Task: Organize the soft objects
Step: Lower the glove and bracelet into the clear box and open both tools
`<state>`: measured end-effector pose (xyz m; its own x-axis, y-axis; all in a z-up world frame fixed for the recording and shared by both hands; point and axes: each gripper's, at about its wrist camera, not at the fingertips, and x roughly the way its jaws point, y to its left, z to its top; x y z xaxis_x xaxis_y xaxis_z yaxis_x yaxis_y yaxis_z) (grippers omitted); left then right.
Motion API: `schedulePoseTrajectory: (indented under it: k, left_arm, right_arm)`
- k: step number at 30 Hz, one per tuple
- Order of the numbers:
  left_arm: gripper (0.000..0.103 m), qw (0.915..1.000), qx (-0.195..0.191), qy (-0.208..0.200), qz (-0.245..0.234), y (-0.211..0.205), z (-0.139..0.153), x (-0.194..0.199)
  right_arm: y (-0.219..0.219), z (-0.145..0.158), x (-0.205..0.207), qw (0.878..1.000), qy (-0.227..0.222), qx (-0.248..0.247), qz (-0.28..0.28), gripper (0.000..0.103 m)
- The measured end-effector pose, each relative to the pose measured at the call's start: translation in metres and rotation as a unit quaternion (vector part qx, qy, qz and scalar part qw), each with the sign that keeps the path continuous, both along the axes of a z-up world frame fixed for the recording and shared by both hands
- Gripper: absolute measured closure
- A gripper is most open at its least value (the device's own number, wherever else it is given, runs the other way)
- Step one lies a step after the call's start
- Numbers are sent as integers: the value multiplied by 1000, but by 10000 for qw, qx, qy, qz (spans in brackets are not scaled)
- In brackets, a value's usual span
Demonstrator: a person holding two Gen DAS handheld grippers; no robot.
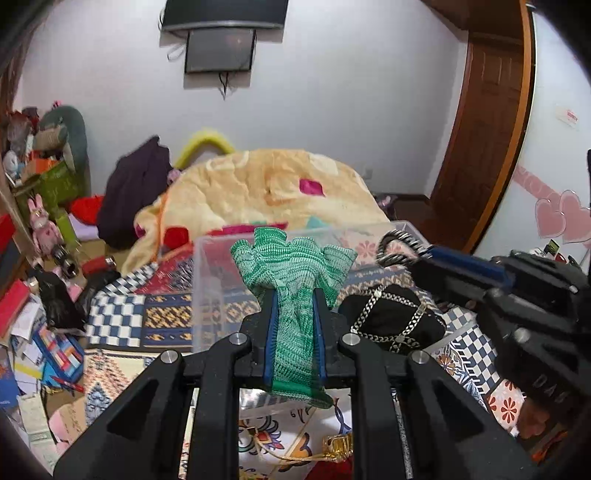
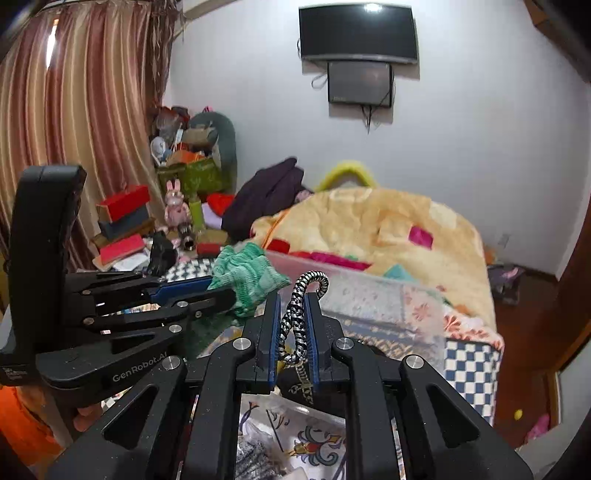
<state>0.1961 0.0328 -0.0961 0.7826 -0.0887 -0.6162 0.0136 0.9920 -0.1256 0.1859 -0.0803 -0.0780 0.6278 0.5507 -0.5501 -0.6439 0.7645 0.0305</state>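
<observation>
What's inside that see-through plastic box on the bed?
Through the clear plastic box only the patterned bedspread shows behind its wall. The green knitted glove held in the left gripper covers much of the inside, so the bottom stays hidden.

a: what sort of place is this?
b: a lived-in bedroom — bed (image 2: 472, 354) under a plush blanket (image 2: 388, 229), striped curtain (image 2: 81, 110), wall tv (image 2: 358, 33), stuffed toys (image 2: 177, 206) piled up.

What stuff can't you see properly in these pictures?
- Green knit cloth: left view, the left tongs cover its sides.
- Black bag: right view, hidden behind the right tongs, which clamp its striped cord handle.
- Clear box: both views, its inside is hazy.
</observation>
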Motion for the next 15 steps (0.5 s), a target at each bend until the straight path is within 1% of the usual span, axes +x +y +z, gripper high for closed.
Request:
schedulePoseTrajectory:
  k: [3, 6, 7, 8, 10, 12, 13, 14, 15]
  left_arm:
    - [86, 9999, 17, 121, 18, 0, -8, 8]
    - [85, 9996, 43, 271, -19, 0, -14, 13]
    - [84, 9995, 51, 297, -21, 0, -16, 14]
    - [81, 9995, 44, 320, -21, -1, -17, 13]
    - [76, 9995, -7, 312, -50, 0, -16, 9]
    - [69, 9997, 8, 250, -19, 1, -14, 3]
    - [63, 9998, -3, 202, 2, 3, -11, -2]
    - [60, 9999, -48, 135, -7, 5, -8, -7]
    - [59, 9999, -78, 94, -7, 5, -5, -10]
  right_arm:
    - [5, -12, 6, 9997, 108, -222, 0, 90]
    - [8, -21, 11, 9990, 252, -381, 26, 87]
    - [10, -25, 11, 9986, 276, -459, 12, 83]
    - [10, -27, 12, 9982, 323, -509, 35, 74]
    - [10, -30, 10, 9975, 401, -579, 56, 64]
    - [6, -27, 6, 9979, 324, -553, 37, 58]
    - [4, -25, 6, 9981, 291, -540, 18, 54]
    - [2, -23, 5, 9983, 255, -517, -1, 49]
    - [-2, -19, 1, 9986, 203, -486, -32, 47]
